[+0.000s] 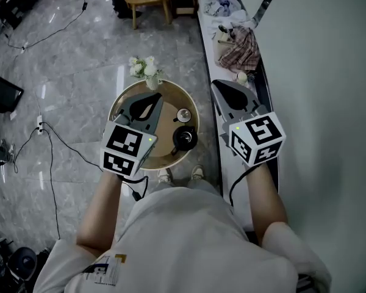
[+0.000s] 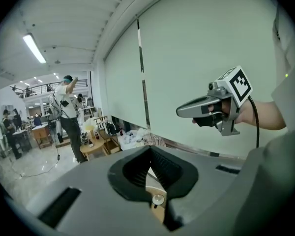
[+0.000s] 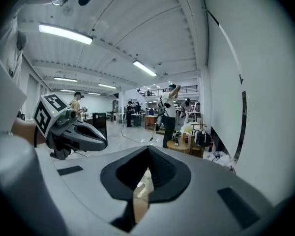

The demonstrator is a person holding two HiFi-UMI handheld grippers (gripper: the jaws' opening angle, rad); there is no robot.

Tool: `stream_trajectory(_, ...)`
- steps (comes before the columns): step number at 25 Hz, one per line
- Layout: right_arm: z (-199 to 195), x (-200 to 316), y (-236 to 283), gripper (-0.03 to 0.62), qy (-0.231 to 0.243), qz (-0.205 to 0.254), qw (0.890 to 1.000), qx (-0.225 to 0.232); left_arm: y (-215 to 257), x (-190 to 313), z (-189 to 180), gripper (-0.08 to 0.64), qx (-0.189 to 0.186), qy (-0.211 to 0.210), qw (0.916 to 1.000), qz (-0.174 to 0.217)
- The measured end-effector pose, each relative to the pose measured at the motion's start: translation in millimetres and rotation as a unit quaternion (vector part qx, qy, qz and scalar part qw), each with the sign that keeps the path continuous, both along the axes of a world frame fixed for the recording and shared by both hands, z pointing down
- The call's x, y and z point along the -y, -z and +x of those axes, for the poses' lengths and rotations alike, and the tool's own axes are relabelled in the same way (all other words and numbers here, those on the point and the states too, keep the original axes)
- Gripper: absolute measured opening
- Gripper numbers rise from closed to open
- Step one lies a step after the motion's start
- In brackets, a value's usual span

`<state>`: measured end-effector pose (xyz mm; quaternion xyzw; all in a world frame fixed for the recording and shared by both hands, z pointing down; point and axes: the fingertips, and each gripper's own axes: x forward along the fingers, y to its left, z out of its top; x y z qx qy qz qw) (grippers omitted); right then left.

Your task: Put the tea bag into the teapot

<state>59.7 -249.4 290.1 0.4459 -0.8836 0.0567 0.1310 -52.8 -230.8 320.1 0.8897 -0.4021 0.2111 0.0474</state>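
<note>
Both tools are held up at about chest height, well above the bench (image 1: 168,124), a round wooden top standing on the grey stone floor. The left tool (image 2: 149,152) has its jaws brought fully together, tips meeting, with nothing between them. The right tool (image 3: 148,150) is likewise closed tip to tip and holds nothing. From the head view, the left tool hangs over the bench's left half, while the right tool is off past the bench's right edge, above a long ledge (image 1: 227,163) that runs along the wall.

The black teapot (image 1: 184,139) stands upright near the bench's near right edge, touched by neither tool. Just beyond it, toward the right edge, sits a small round cup-like piece (image 1: 183,115). A vase of white flowers (image 1: 147,71) stands at the far edge. The tea bag cannot be made out in any view. A checked cloth (image 1: 241,49) lies further along the ledge.
</note>
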Motion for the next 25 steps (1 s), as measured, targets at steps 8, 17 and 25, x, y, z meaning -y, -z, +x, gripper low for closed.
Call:
stream_trajectory(8, -2, -27, 87, 0.006, 0.021, 0.094, 0.995, 0.012, 83, -12, -7, 0.008, -0.036, 0.005, 0.9954, 0.088)
stream_trajectory(17, -5, -52, 147, 0.006, 0.037, 0.155, 0.987, 0.033, 128, -27, -21, 0.008, -0.056, 0.013, 0.9873, 0.148)
stream_trajectory(25, -1, -70, 145, 0.006, 0.049, 0.157, 0.986, 0.02, 134, -41, -25, 0.008, -0.048, 0.023, 0.9829, 0.177)
